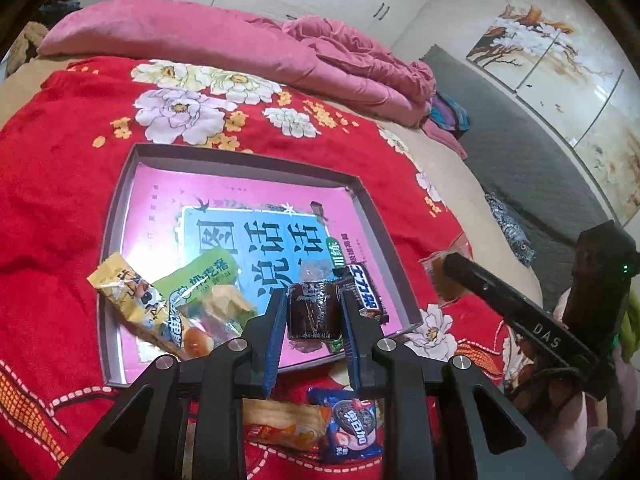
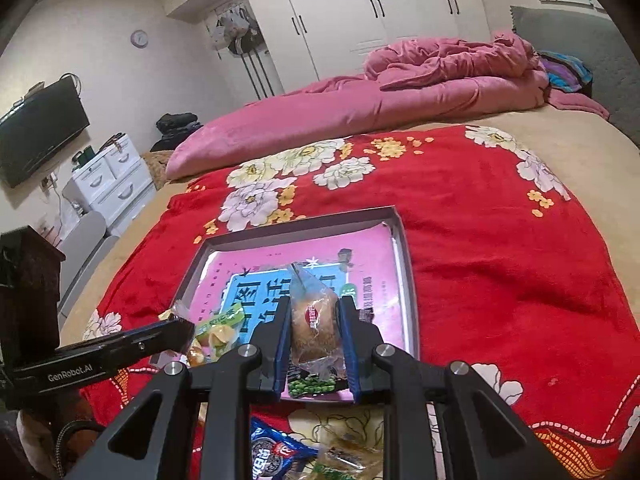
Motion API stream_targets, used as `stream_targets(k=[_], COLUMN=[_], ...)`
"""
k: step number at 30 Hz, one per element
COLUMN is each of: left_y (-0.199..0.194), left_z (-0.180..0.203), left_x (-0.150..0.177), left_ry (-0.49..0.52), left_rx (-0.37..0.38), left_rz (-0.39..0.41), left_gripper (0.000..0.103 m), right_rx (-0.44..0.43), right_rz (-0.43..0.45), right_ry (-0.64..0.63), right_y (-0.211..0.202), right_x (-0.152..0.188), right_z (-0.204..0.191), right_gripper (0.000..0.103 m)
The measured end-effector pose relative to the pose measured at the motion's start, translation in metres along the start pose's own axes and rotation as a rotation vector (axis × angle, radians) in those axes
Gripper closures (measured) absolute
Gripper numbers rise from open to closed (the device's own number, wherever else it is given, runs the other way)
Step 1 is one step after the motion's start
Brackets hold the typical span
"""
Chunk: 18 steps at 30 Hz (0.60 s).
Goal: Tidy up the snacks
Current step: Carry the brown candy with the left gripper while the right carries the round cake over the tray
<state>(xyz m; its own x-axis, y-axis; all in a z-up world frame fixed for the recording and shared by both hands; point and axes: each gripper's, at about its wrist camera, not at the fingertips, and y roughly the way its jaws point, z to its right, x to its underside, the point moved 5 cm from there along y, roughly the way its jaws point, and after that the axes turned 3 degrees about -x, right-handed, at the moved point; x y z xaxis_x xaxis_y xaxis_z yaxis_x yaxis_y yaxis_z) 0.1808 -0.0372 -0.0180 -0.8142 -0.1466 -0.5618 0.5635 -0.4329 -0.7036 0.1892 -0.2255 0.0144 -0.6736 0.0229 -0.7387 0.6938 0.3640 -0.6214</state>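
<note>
A shallow grey box (image 1: 120,208) with a pink and blue printed bottom lies on the red flowered blanket; it also shows in the right wrist view (image 2: 402,240). My left gripper (image 1: 313,316) is shut on a dark brown wrapped snack (image 1: 313,314), held over the box's near edge. My right gripper (image 2: 314,336) is shut on a clear-wrapped brown cake (image 2: 316,328), also over the box. Inside the box lie a yellow packet (image 1: 124,292), a green packet (image 1: 200,280) and a Snickers bar (image 1: 366,294). The right gripper (image 1: 448,276) also shows in the left wrist view with its cake.
A blue Oreo packet (image 1: 352,428) and an orange packet (image 1: 284,420) lie on the blanket (image 1: 52,184) below my left gripper. A green pea packet (image 2: 312,386) lies at the box's near edge. A pink quilt (image 2: 360,108) lies behind. The left gripper's side (image 2: 120,350) shows at left.
</note>
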Motion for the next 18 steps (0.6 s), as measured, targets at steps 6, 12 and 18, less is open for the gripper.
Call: stream_targets(k=[6,12,18], left_y=[0.016,0.032,0.046], left_z=[0.000,-0.001,-0.001], left_x=[0.002,0.006,0.013], left_ry=[0.011,0.024,0.050], left_rx=[0.002,0.011,0.010], left_rz=[-0.018,-0.040,-0.058], left_gripper=[0.076,0.076,0.076], right_rx=[0.020,0.038,0.050], right_rz=[-0.009,-0.017,-0.032], right_ry=[0.017,0.030,0.040], right_y=[0.003,0.008,0.015], right_x=[0.004,0.007,0.009], right_z=[0.009,0.018,0.022], right_gripper=[0.080,0.079,0.080])
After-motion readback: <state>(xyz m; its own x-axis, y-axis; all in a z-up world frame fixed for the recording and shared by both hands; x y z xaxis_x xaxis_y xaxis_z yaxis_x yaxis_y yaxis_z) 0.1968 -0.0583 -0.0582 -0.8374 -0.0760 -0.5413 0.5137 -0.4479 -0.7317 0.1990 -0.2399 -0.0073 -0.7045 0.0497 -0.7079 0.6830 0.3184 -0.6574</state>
